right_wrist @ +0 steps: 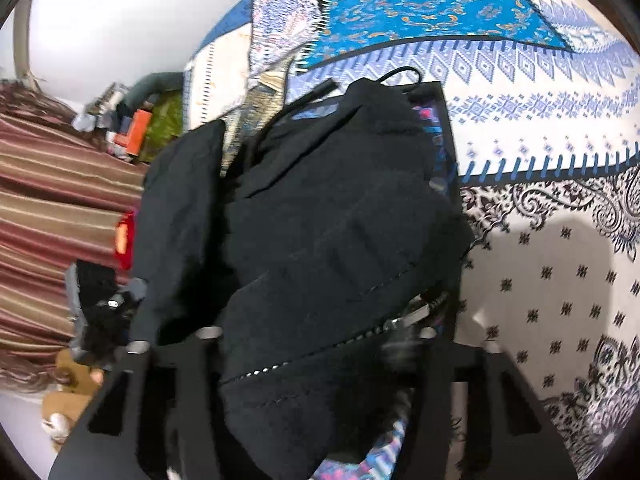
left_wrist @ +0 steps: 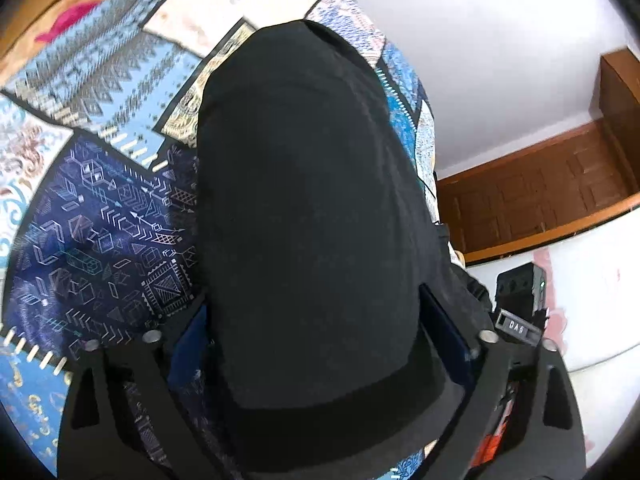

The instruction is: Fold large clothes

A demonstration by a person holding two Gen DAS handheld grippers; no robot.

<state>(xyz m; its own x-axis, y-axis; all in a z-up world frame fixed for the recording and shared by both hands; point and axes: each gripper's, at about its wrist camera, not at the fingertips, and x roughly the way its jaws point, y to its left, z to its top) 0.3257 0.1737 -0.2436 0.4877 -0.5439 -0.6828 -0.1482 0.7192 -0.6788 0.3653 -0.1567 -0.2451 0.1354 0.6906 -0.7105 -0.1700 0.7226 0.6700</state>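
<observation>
A black garment lies as a long folded strip on the patterned bedspread. My left gripper straddles its near end, jaws wide, a blue pad at each side of the cloth; no firm pinch shows. In the right wrist view the same black garment, with a zipper running across it, is bunched up over my right gripper. Its jaws stand narrow with the fabric gathered between them, and the fingertips are hidden under the cloth. A thin black cord lies at the garment's far edge.
The bedspread stretches away to the right of the right gripper. A brown wooden door and a white wall stand beyond the bed's edge. A striped fabric and a pile of small items are at the left.
</observation>
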